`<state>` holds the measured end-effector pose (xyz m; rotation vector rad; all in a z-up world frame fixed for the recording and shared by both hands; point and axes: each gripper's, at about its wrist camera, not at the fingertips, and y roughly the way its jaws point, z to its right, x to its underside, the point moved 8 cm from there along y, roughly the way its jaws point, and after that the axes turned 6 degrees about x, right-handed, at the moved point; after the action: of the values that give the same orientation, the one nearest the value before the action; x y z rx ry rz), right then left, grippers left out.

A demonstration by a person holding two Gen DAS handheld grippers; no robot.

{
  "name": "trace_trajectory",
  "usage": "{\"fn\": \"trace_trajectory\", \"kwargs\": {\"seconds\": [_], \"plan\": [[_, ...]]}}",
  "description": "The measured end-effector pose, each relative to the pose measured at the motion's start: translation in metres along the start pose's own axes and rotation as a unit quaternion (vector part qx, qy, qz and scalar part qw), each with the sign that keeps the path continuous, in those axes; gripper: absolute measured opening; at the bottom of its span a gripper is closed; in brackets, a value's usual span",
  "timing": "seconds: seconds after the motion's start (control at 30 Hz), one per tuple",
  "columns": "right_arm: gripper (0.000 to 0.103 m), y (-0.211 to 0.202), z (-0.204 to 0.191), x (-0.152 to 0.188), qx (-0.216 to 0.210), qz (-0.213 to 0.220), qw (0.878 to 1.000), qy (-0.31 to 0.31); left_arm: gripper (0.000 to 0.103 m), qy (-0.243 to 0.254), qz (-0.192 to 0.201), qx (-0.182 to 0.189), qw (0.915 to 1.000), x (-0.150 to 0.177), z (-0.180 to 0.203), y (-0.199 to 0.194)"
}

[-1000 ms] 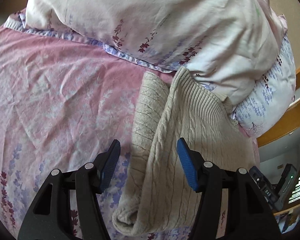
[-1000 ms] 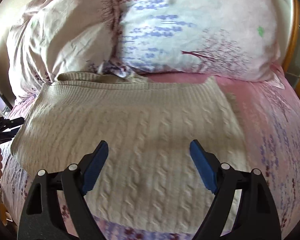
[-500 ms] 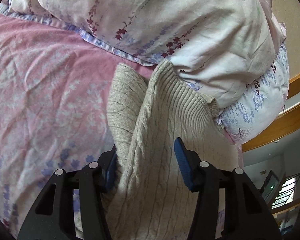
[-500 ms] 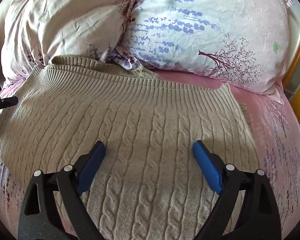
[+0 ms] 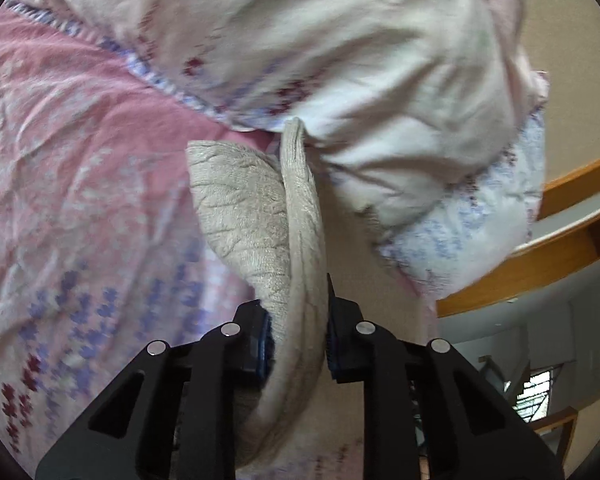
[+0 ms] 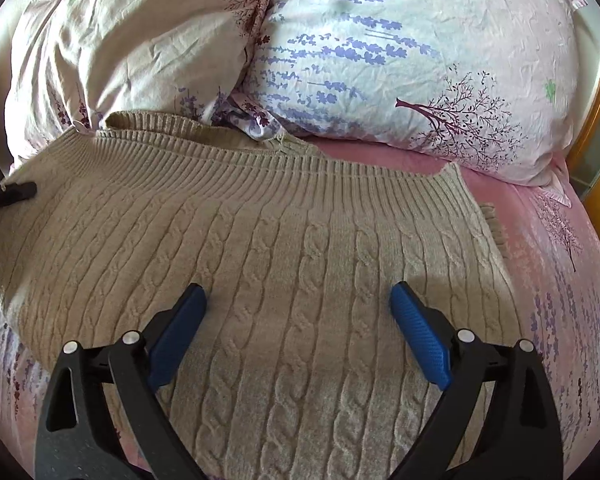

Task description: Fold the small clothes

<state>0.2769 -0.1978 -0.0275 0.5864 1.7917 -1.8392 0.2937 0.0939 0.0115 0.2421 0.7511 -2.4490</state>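
Note:
A beige cable-knit sweater (image 6: 300,248) lies spread on the bed, its ribbed hem towards the pillows. In the left wrist view its side edge (image 5: 300,240) stands up as a thick fold, and my left gripper (image 5: 298,340) is closing with both blue pads pressed on that fold. The same gripper's black tip (image 6: 8,194) shows at the sweater's left edge in the right wrist view. My right gripper (image 6: 298,320) hovers just over the sweater's middle, its jaws wide and still opening, with nothing pinched between them.
Two floral pillows, one cream (image 6: 120,40) and one pale blue (image 6: 400,52), lie against the sweater's far hem. A pink flowered bedsheet (image 5: 72,160) stretches to the left. The wooden bed frame (image 5: 540,248) runs along the right side.
The left gripper's jaws have shut on the sweater's side edge and drawn it up into a standing fold. The right gripper has come closer to the knit and spread a little wider.

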Motion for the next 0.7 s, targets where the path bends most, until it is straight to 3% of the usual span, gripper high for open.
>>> {"fn": "trace_trajectory", "kwargs": {"seconds": [0.27,0.4,0.6,0.7], "plan": [[0.093,-0.020,0.010,0.004,-0.026,0.019,0.999,-0.003,0.020,0.015,-0.013,0.096,0.9952,0.023,0.085,0.023],[0.093,-0.033,0.026,0.007,-0.054,0.029,0.998,0.013,0.020,0.021,-0.033,0.112,0.9929,0.036,0.119,0.048],[0.093,-0.050,0.068,0.016,-0.078,0.043,0.995,0.054,0.019,0.015,-0.080,0.164,0.9831,0.070,0.173,0.108],[0.093,-0.058,0.095,0.024,-0.075,0.047,0.993,0.080,0.019,0.012,-0.113,0.171,0.9787,0.093,0.184,0.144]]}}
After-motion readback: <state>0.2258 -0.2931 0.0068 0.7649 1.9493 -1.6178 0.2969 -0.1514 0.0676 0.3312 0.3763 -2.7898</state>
